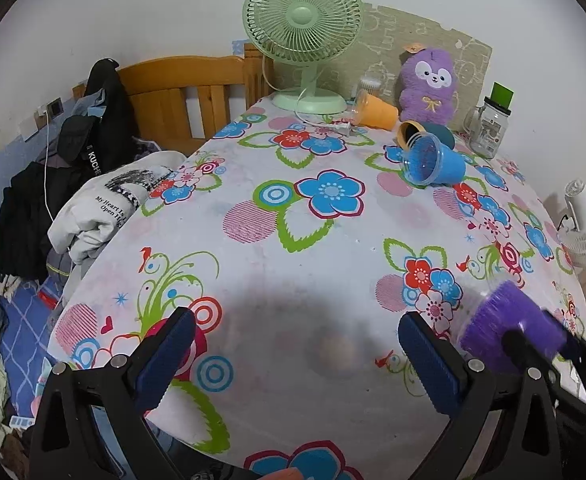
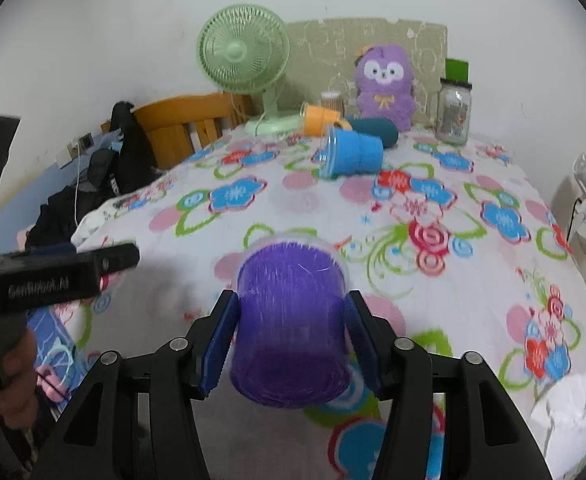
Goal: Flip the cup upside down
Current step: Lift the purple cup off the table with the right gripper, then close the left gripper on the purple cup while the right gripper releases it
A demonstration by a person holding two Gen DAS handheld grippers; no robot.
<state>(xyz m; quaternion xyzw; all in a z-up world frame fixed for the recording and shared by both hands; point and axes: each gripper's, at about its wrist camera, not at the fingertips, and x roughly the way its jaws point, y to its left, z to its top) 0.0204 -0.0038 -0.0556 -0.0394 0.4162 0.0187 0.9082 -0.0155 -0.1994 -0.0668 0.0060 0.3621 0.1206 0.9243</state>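
The right tongs (image 2: 291, 340) clamp a purple plastic cup (image 2: 291, 320) between blue ribbed pads (image 2: 217, 344), carried just above the bench (image 2: 473, 280) at its near edge, the clear rim tipped away toward 12 o'clock. The cup's smooth, tapering wall could slide out of the flat pads as it is turned over, or land rim-first at a slant and topple. The left tongs (image 1: 297, 356) stand wide apart at 9 o'clock of the cup, holding nothing. A glossy floral tablecloth covers the bench. Farther off, a blue cup (image 2: 351, 154) lies on its side with a clear lid; a careless swing could set it rolling. Behind it lie an orange cup (image 2: 319, 119), a fuzzy purple plush toy (image 2: 385, 88), a glass jar (image 2: 453, 112) and a green slatted desk fan (image 2: 243, 54).
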